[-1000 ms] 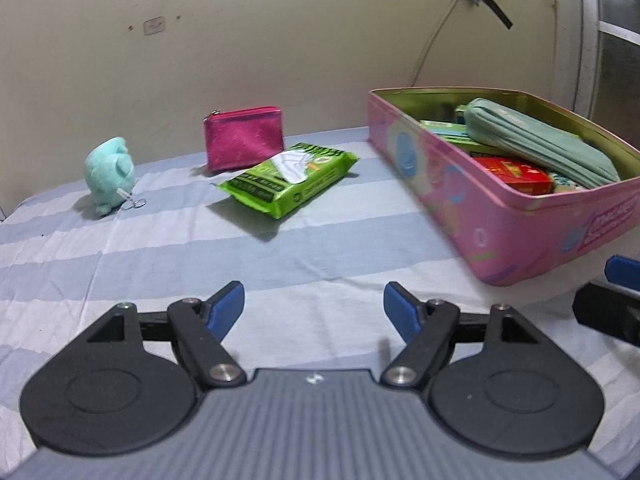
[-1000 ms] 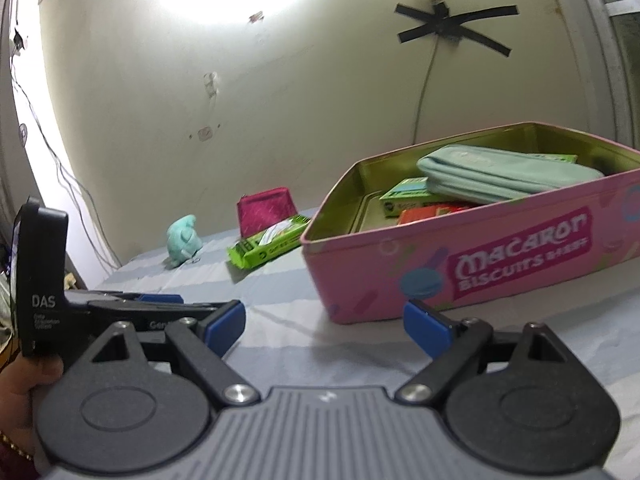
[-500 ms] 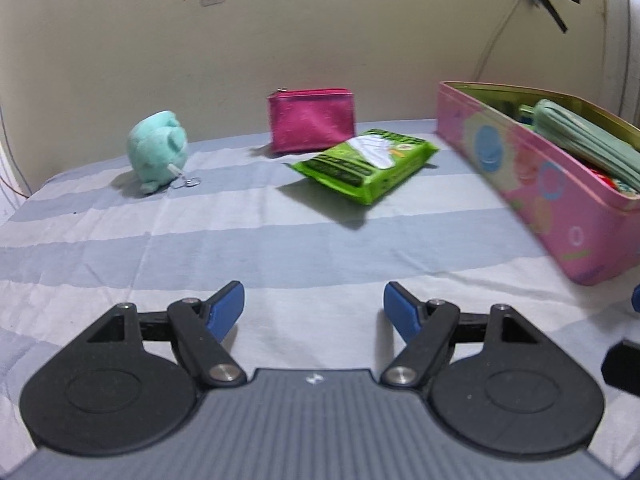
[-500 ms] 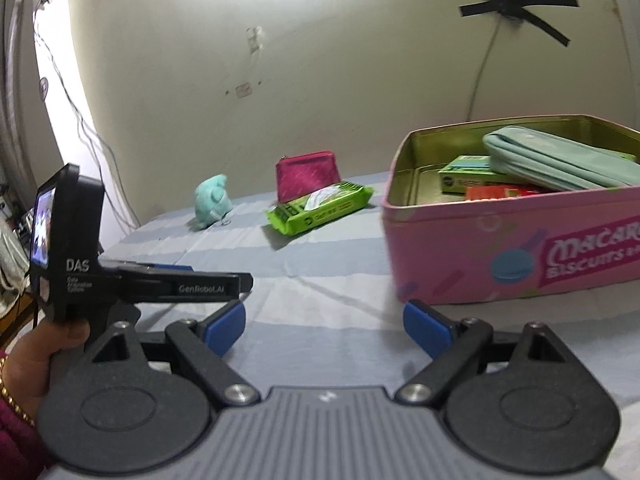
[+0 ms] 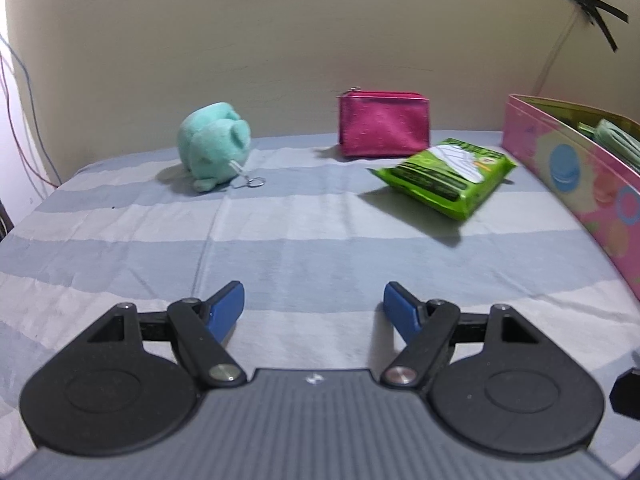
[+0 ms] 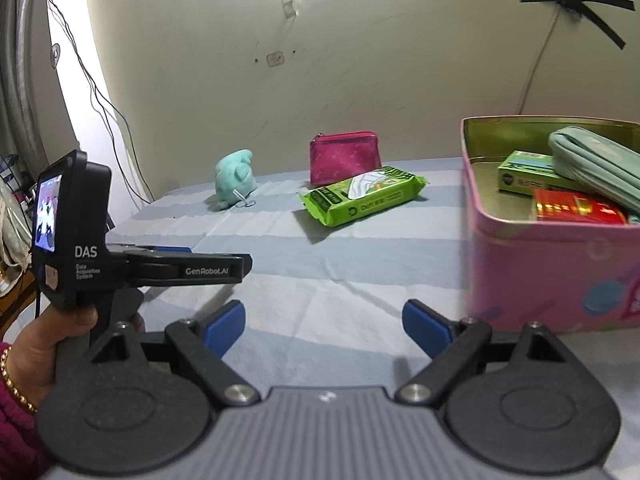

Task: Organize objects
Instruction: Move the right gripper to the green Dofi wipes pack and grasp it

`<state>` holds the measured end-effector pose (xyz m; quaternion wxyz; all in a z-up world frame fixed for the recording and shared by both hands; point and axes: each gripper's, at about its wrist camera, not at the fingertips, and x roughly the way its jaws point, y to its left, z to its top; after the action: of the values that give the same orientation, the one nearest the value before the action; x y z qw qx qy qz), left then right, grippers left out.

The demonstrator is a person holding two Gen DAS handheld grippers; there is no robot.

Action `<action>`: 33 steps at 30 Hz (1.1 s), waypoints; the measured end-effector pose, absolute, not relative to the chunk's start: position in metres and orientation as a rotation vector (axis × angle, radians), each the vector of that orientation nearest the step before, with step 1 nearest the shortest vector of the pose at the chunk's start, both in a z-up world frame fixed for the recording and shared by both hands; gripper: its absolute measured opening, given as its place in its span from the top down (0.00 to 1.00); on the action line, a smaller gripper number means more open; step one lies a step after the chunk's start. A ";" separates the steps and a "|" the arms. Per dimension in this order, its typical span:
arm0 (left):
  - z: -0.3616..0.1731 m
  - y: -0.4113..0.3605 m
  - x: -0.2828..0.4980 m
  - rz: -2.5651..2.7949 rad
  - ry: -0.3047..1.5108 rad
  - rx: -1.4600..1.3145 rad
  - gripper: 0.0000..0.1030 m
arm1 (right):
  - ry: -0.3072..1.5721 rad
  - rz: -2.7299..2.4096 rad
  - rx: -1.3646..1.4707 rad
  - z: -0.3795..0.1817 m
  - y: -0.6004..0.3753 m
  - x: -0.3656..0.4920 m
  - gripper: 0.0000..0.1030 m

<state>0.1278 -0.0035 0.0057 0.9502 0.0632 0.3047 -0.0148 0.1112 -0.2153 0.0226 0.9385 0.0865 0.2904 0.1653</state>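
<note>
Left gripper (image 5: 314, 306) and right gripper (image 6: 324, 322), fingers apart, empty.

Blue-and-white striped cloth (image 5: 304, 248) underneath. Fuzzy mint-green plush toy (image 5: 214, 146), speckled magenta zip pouch (image 5: 383, 126), bright green wipes pack (image 5: 448, 176). Pink tin box (image 6: 560, 264) with macaron prints.

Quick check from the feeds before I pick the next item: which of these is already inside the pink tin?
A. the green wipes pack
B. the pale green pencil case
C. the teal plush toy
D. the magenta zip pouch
B: the pale green pencil case lies in the pink tin on top of small boxes, while the plush, pouch and wipes pack are out on the striped cloth.
</note>
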 end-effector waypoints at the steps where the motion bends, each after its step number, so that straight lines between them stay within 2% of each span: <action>1: 0.005 -0.001 0.129 -0.026 0.621 0.120 0.24 | 0.595 0.339 0.173 0.023 -0.213 0.114 0.14; 19: 0.006 0.028 0.132 0.016 0.594 -0.021 0.24 | 0.575 0.361 0.095 0.038 -0.179 0.190 0.13; 27: 0.007 0.036 0.131 0.012 0.580 -0.070 0.24 | 0.614 0.224 0.243 0.053 -0.177 0.287 0.10; 33: 0.007 0.035 0.128 -0.003 0.569 -0.065 0.24 | 0.731 0.109 0.180 0.042 -0.164 0.351 0.10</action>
<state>0.1278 0.0353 0.0073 0.9593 -0.0323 0.2807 -0.0014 0.3508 -0.1638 0.0415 0.9285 0.0880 0.3569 0.0533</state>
